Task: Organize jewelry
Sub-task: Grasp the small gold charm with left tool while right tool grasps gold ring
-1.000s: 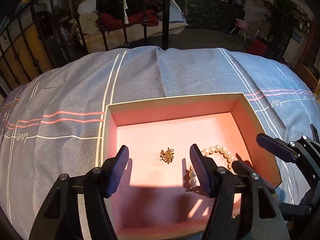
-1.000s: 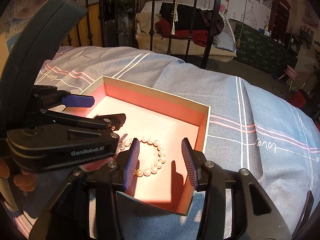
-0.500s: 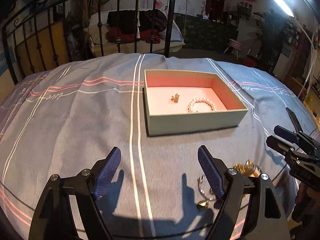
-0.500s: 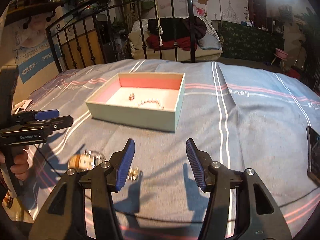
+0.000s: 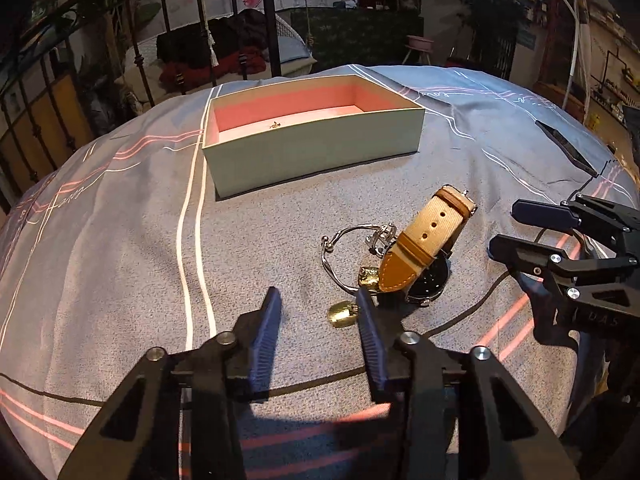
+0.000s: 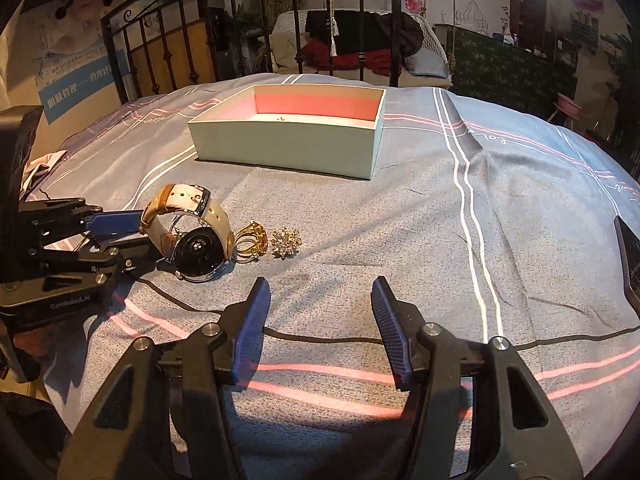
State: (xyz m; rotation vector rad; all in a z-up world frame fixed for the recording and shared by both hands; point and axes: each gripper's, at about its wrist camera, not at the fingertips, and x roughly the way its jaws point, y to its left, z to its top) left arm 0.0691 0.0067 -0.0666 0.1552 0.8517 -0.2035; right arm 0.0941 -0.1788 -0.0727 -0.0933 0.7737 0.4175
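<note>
- Bedspread (image 6: 420, 240), grey-blue with white and pink stripes, fills both views, and everything sits on it.
- Box (image 5: 316, 148), pale green outside and pink inside, stands open at the far side; one small gold piece (image 5: 275, 124) lies on its floor.
- Left gripper (image 5: 318, 308) hangs low over the cloth at the near edge of the jewelry pile; its jaws have just been closing and now stand narrowly apart, gripping nothing. In the left view its right fingertip sits just beside a gold charm (image 5: 342, 315), and only bare cloth lies between the pads.
- Right gripper (image 6: 320, 292) is half open, also holding nothing, poised over bare bedspread near of the pile.
- Watch (image 6: 200, 256), tan strap looped up with its dark case on the cloth, lies left of centre in the right view, close against the left gripper's fingertips.
- Silver bangle (image 5: 352, 248) rests just left of the watch in the left view, touching the strap.
- Gold rings (image 6: 252, 242) sit right of the watch case in the right view.
- Crystal brooch (image 6: 285, 242) lies just beside the rings, on their right.
- Dark phone (image 6: 630, 256) lies at the far right edge.
</note>
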